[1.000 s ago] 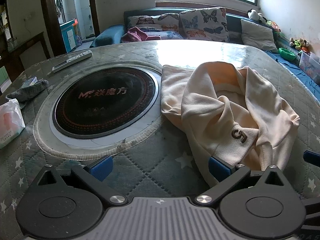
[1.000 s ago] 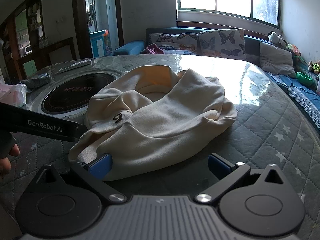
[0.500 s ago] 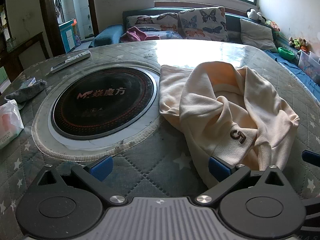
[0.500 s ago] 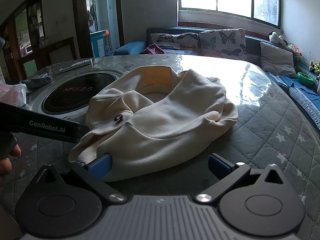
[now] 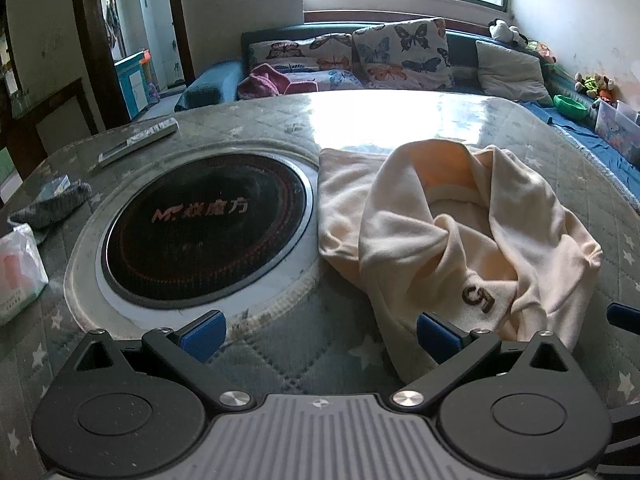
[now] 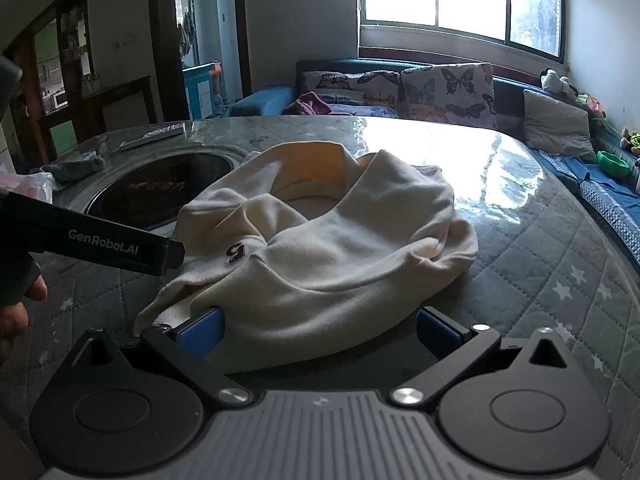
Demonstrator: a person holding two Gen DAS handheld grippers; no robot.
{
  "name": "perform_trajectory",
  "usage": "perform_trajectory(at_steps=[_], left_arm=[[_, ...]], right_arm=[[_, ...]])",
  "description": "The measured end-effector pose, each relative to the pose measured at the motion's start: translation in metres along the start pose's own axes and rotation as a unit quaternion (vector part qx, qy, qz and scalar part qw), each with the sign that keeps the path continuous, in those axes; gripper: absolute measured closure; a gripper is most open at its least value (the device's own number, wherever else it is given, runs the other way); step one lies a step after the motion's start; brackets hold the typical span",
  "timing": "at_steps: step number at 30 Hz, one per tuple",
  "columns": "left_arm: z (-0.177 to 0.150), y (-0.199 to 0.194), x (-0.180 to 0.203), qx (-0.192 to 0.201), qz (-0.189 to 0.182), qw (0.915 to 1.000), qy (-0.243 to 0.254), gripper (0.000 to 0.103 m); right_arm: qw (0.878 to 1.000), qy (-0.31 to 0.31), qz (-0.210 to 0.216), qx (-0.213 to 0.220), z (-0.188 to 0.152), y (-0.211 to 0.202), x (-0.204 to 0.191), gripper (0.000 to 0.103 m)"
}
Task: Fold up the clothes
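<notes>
We find both claws, left [image 5: 318, 328] & right [image 6: 318, 328], wide open, empty; crumpled top [image 6: 320, 240] near table [image 6: 560, 280] edge may bunch if grabbed blind.

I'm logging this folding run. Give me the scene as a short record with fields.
garment: cream top, crumpled in a heap, unfolded, dark logo facing up
surface: quilted table with star print
left gripper: open, low over the table, its right finger at the top's near edge
right gripper: open, the top's near edge between its fingers
cooktop: round, black, set into the table left of the top
other items: remote, grey cloth, tissue pack at the table's left
</notes>
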State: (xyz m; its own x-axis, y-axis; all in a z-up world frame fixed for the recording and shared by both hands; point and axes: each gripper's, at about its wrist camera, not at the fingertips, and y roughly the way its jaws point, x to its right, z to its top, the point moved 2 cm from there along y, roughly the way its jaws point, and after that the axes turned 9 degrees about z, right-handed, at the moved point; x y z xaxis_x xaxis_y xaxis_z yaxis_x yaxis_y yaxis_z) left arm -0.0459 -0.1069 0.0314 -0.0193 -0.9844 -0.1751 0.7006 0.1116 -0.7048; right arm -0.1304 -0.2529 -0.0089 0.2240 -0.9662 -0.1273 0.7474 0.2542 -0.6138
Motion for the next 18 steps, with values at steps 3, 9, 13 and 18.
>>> perform_trajectory(at_steps=[3,9,13,18], left_arm=[[0.007,0.002,0.002,0.009,0.001,0.9999,0.007,0.0],[0.025,0.005,0.002,0.025,-0.004,0.9996,0.013,0.0],[0.038,0.005,0.004,0.046,-0.014,0.9986,0.022,0.0],[0.056,0.014,0.011,0.072,-0.028,0.9964,0.036,0.0]], right_arm=[[1.0,-0.001,-0.001,0.007,0.006,0.0,0.002,0.0],[1.0,0.0,-0.004,0.019,0.026,-0.001,0.014,0.0],[0.999,0.007,-0.001,0.035,0.046,0.0,0.027,0.0],[0.999,0.015,-0.007,0.04,0.071,0.012,0.047,0.0]])
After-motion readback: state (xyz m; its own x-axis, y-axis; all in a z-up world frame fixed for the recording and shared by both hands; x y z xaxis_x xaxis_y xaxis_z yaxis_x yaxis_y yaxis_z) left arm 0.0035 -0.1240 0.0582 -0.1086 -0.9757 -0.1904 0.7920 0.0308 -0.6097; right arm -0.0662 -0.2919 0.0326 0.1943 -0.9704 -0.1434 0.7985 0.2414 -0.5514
